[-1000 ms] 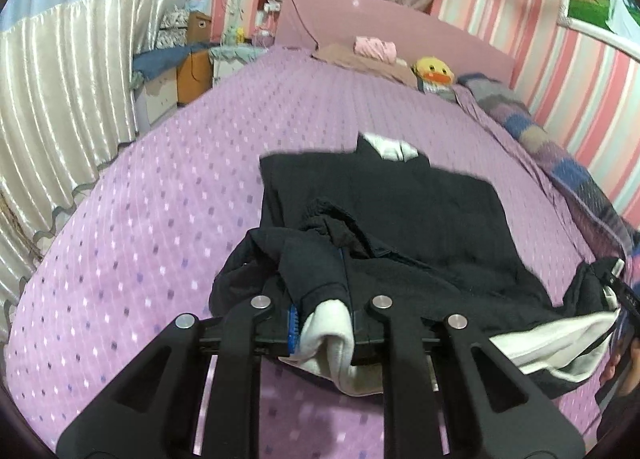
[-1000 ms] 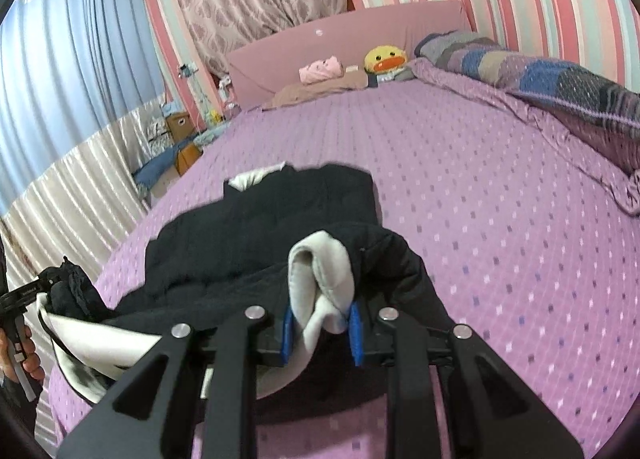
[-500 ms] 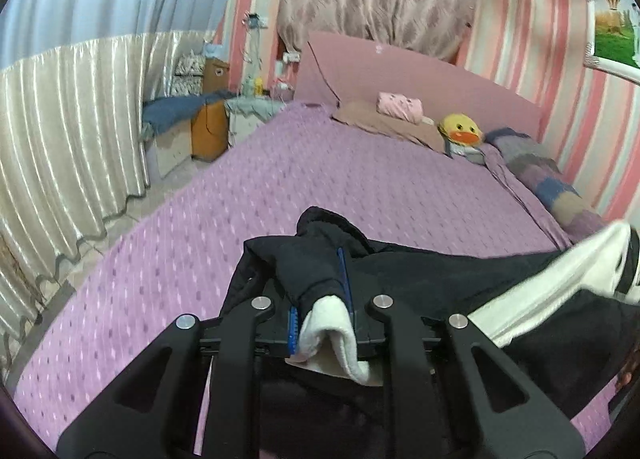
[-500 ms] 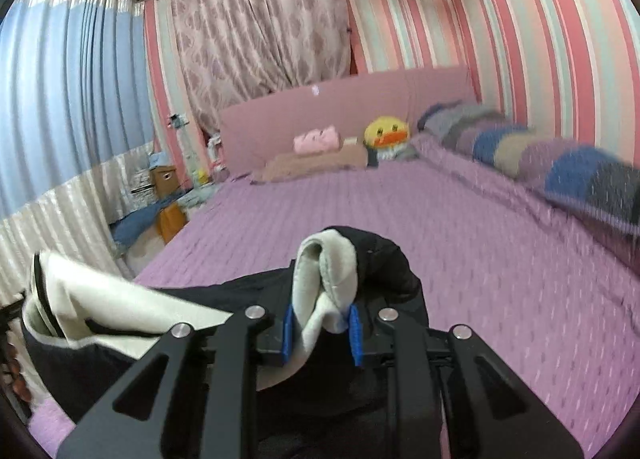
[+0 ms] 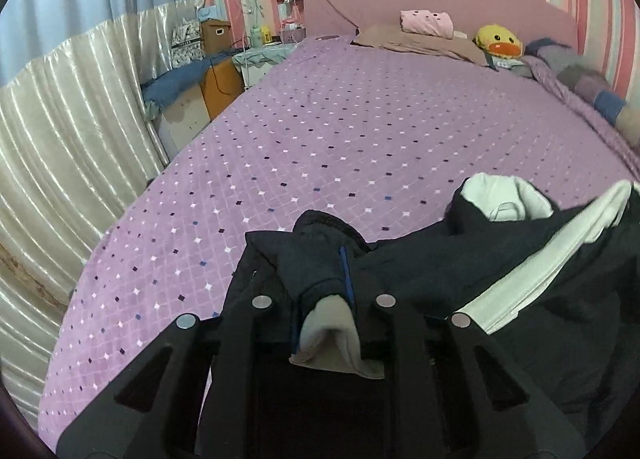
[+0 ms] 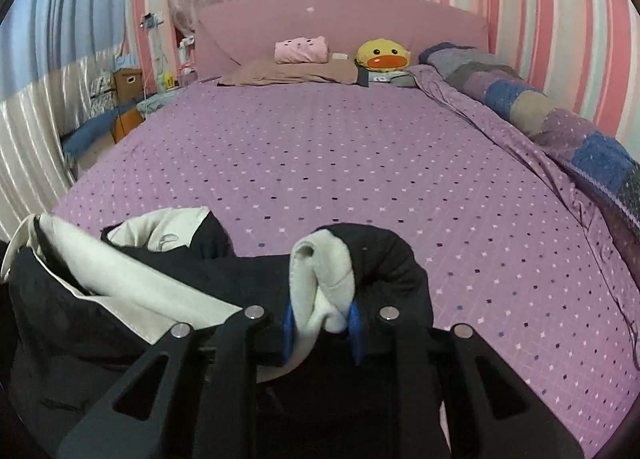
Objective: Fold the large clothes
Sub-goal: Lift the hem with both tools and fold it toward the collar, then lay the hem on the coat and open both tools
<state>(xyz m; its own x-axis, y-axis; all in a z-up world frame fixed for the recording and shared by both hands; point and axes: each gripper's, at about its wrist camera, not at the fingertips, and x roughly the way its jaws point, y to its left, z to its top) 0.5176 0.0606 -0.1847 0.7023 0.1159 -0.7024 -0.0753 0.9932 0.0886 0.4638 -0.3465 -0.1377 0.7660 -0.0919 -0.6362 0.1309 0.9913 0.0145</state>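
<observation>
A large black jacket with white lining (image 5: 460, 283) hangs between my two grippers above the near end of the purple bed (image 5: 340, 147). My left gripper (image 5: 324, 311) is shut on a bunched black and white edge of it. My right gripper (image 6: 320, 315) is shut on another bunched edge of the jacket (image 6: 168, 299), white lining showing between the blue pads. The jacket's collar with white lining (image 6: 160, 231) sticks up between the two grips. The lower part of the jacket is hidden below the grippers.
A pink pillow (image 6: 302, 49), a brown pillow (image 6: 292, 73) and a yellow duck plush (image 6: 382, 55) lie at the pink headboard. A patchwork quilt (image 6: 560, 115) runs along the bed's right side. Boxes and a bedside table (image 5: 224, 71) stand left, by curtains.
Both grippers lifted the jacket off the bed, where it lay spread a second ago. It now hangs bunched between them, and the views have tilted back down toward the bed.
</observation>
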